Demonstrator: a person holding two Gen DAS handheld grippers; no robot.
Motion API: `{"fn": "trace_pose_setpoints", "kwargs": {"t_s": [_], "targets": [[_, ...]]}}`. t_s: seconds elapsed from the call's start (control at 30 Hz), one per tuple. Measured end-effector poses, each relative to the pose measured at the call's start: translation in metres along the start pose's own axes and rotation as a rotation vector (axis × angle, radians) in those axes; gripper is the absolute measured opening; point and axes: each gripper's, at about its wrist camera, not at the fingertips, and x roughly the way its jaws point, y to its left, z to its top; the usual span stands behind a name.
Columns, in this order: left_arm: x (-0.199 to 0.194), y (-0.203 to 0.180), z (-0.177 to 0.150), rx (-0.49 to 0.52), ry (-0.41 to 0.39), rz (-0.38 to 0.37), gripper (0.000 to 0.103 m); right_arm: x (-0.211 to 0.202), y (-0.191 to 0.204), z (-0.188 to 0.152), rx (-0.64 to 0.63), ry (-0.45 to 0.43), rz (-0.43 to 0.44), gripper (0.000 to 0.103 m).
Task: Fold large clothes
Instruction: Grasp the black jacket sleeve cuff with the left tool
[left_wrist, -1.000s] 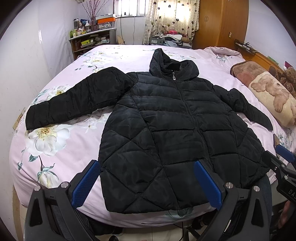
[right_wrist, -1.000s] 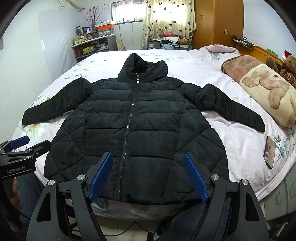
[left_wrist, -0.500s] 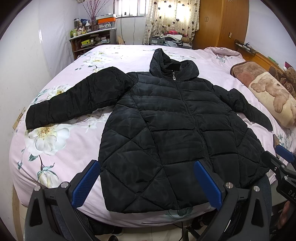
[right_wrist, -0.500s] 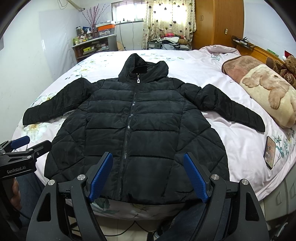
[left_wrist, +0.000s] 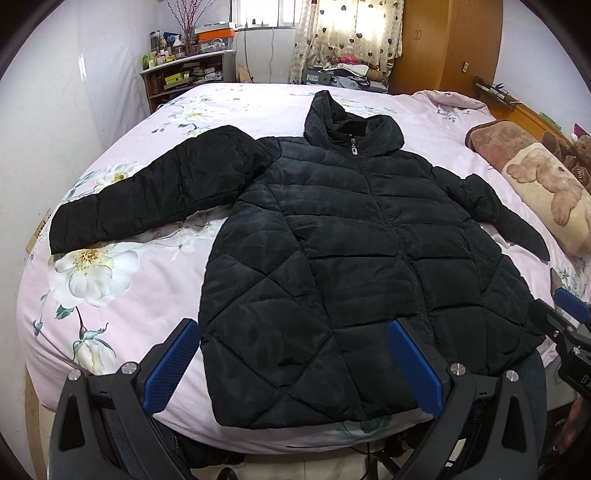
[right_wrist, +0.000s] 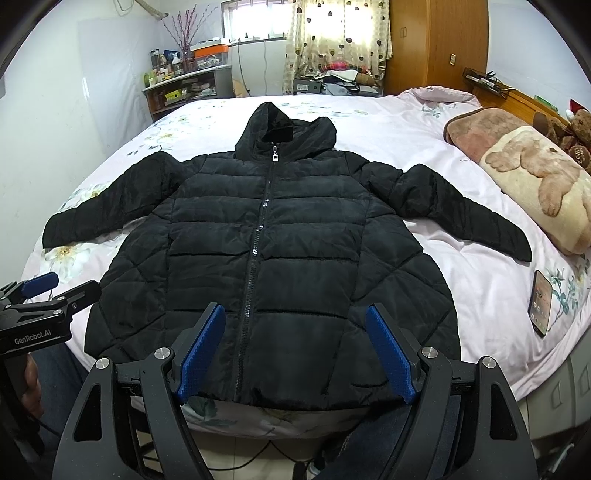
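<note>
— Position of the garment?
— Black hooded jacket (right_wrist: 266, 258) lies flat, front up, zipped, on the bed (right_wrist: 388, 125); both sleeves spread outward, hem at the near edge.

— Left claw (left_wrist: 295, 365)?
— Held level before the hem's left portion, pointing toward the hood. Released, blue pads wide apart, gripping nothing.

— Right claw (right_wrist: 295, 350)?
— Same posture, centred near the zipper's lower end. Released, empty, clear of the fabric.

— Other items?
— A phone (right_wrist: 540, 302) on the bed, right of the jacket; a bear-print blanket (right_wrist: 535, 177) beyond it.
</note>
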Motion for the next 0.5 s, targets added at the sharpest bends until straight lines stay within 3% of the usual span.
{"fn": "trace_pose_setpoints", "kwargs": {"t_s": [0.27,0.5], "targets": [[0.03,0.04,0.018,-0.057,0.002,0.044,0.103,0.025,-0.001,0.026,-0.019,0.001,-0.003,0.079],[0.073,0.106,0.04,-0.213,0.016,0.084,0.103,0.067,0.008,0.059,-0.061,0.012,0.003,0.079]]}}
